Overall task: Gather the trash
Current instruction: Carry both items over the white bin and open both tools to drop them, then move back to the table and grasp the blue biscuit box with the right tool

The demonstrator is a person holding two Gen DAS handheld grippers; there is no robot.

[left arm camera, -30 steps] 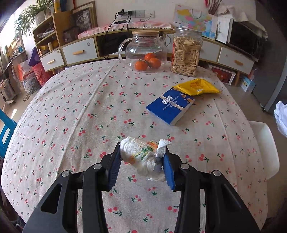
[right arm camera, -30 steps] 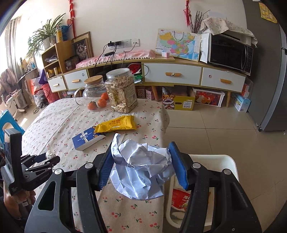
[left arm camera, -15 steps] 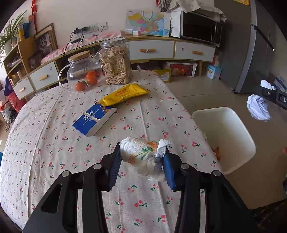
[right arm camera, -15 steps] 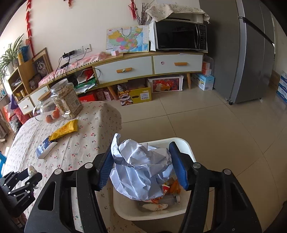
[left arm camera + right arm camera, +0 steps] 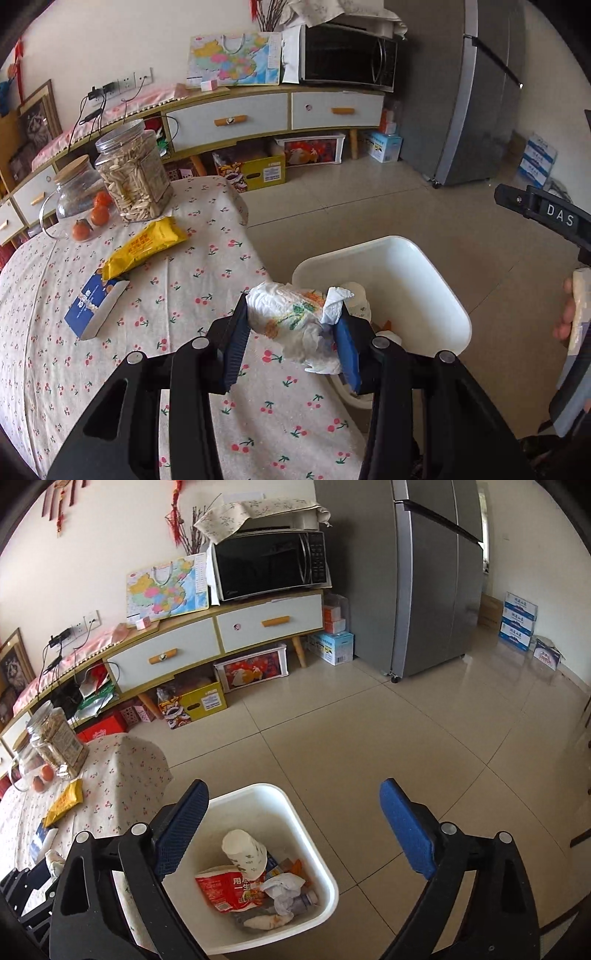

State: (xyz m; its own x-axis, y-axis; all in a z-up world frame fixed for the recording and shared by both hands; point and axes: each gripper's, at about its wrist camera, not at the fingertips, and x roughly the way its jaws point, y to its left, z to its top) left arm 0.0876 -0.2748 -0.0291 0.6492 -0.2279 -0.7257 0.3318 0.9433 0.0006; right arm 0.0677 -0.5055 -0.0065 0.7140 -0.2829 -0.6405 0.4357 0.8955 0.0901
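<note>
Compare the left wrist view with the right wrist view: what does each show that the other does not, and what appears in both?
Left wrist only: the left gripper clamped on a crumpled printed wrapper.
Right wrist only: the right gripper open and empty, and a paper cup among the rubbish in the bin.
Both: the white bin beside the table, and the yellow packet.

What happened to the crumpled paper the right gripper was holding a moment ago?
The right gripper has just been opening over the white bin; its jaws are empty now, and crumpled paper lies in the bin. The left gripper swung toward the bin, still squeezing its tissue wad.
</note>
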